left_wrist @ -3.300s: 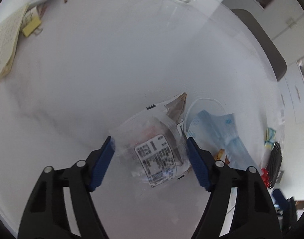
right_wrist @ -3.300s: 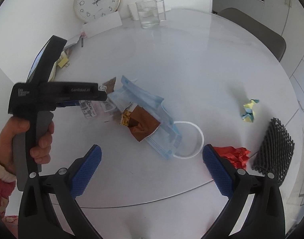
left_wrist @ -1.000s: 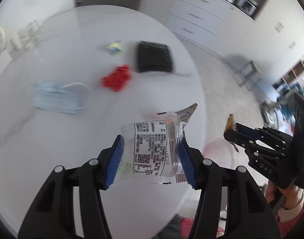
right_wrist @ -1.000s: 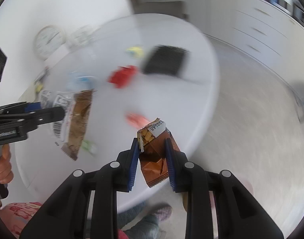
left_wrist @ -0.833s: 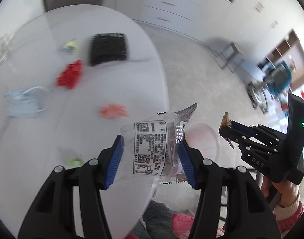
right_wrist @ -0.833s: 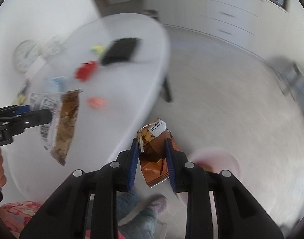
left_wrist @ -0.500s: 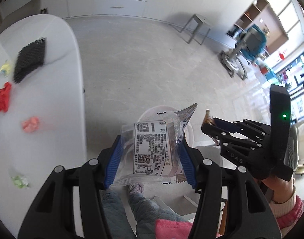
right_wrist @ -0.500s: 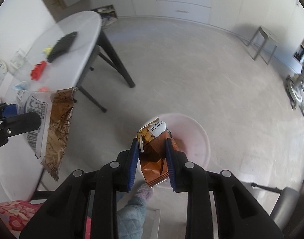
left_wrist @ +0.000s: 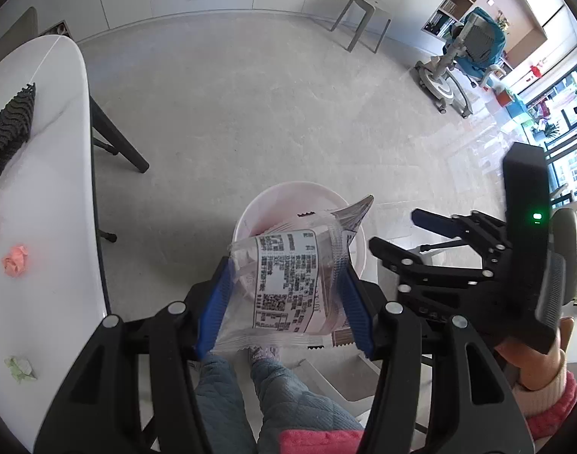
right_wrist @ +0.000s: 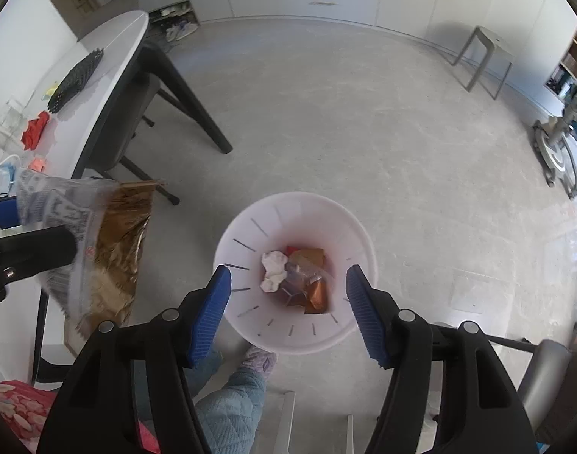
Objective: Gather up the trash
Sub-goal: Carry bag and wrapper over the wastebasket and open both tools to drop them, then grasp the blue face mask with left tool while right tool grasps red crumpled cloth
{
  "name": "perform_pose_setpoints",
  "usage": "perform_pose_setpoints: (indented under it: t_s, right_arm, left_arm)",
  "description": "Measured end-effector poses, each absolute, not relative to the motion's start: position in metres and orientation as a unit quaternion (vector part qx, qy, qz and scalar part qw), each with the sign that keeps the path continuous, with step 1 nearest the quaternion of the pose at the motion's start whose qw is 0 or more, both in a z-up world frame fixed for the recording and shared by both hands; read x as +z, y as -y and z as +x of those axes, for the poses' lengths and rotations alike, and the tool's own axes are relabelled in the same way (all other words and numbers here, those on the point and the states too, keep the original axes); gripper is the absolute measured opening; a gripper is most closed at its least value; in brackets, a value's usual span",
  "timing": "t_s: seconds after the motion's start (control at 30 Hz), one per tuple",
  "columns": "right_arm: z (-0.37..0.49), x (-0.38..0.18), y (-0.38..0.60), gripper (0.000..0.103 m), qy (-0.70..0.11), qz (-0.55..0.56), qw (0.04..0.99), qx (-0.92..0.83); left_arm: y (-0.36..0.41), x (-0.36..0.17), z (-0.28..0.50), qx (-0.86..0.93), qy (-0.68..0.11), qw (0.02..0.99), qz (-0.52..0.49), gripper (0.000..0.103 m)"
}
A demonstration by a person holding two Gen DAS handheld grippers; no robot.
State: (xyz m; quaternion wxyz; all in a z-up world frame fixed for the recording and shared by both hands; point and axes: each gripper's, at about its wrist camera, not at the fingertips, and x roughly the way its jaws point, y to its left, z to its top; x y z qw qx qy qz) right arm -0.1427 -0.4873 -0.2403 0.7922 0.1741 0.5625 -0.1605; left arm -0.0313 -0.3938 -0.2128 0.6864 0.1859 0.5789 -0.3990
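Note:
My left gripper [left_wrist: 284,306] is shut on a clear plastic wrapper [left_wrist: 288,276] with a printed label, held above the white trash bin [left_wrist: 247,215] on the floor. The wrapper also shows at the left of the right wrist view [right_wrist: 88,249], brown foil on one side. My right gripper [right_wrist: 288,314] is open and empty, directly above the bin [right_wrist: 250,227]. The brown snack wrapper [right_wrist: 315,291] lies inside the bin with white crumpled paper [right_wrist: 273,268] and other scraps. The right gripper also shows in the left wrist view [left_wrist: 398,234].
The white round table [left_wrist: 50,196] is at the left with a black mesh piece [left_wrist: 10,132], a pink paper ball [left_wrist: 16,261] and a green scrap [left_wrist: 19,367]. A chair [right_wrist: 129,128] stands under the table. My legs [left_wrist: 258,389] are below the bin.
My right gripper has opened and the brown snack wrapper has dropped into the bin. Both grippers have settled over the bin; the left one still holds the clear wrapper.

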Motion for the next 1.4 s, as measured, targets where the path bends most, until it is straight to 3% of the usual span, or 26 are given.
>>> perform_pose_setpoints:
  t_s: [0.1, 0.23, 0.3, 0.37, 0.47, 0.63, 0.87, 1.07, 1.4]
  right_arm:
    - [-0.156, -0.229, 0.497, 0.074, -0.558, 0.171, 0.786, -0.204]
    - [-0.173, -0.214, 0.507, 0.079, -0.549, 0.173, 0.781, -0.243]
    - [-0.182, -0.208, 0.512, 0.082, -0.548, 0.168, 0.778, -0.259]
    - [-0.187, -0.205, 0.517, 0.084, -0.548, 0.165, 0.774, -0.269]
    - [-0.196, -0.200, 0.523, 0.084, -0.548, 0.171, 0.769, -0.282]
    - [-0.198, -0.190, 0.531, 0.086, -0.534, 0.203, 0.772, -0.279]
    - [-0.175, -0.170, 0.516, 0.097, -0.513, 0.210, 0.793, -0.252]
    - [-0.128, -0.153, 0.479, 0.100, -0.498, 0.204, 0.821, -0.193]
    - [-0.022, -0.134, 0.383, 0.100, -0.501, 0.148, 0.849, -0.076]
  left_arm:
    - [0.393, -0.212, -0.033, -0.404, -0.579, 0.684, 0.185, 0.054]
    - [0.397, -0.211, -0.033, -0.415, -0.575, 0.680, 0.187, 0.054]
    - [0.401, -0.212, -0.034, -0.424, -0.578, 0.673, 0.182, 0.060]
    - [0.403, -0.211, -0.035, -0.430, -0.581, 0.668, 0.175, 0.076]
    - [0.410, -0.210, -0.040, -0.438, -0.585, 0.660, 0.174, 0.081]
    - [0.409, -0.205, -0.042, -0.437, -0.581, 0.661, 0.186, 0.084]
    - [0.385, -0.185, -0.019, -0.402, -0.577, 0.689, 0.177, 0.088]
    - [0.318, -0.147, 0.018, -0.347, -0.553, 0.744, 0.139, 0.095]
    - [0.165, -0.129, 0.098, -0.186, -0.552, 0.812, 0.037, 0.095]
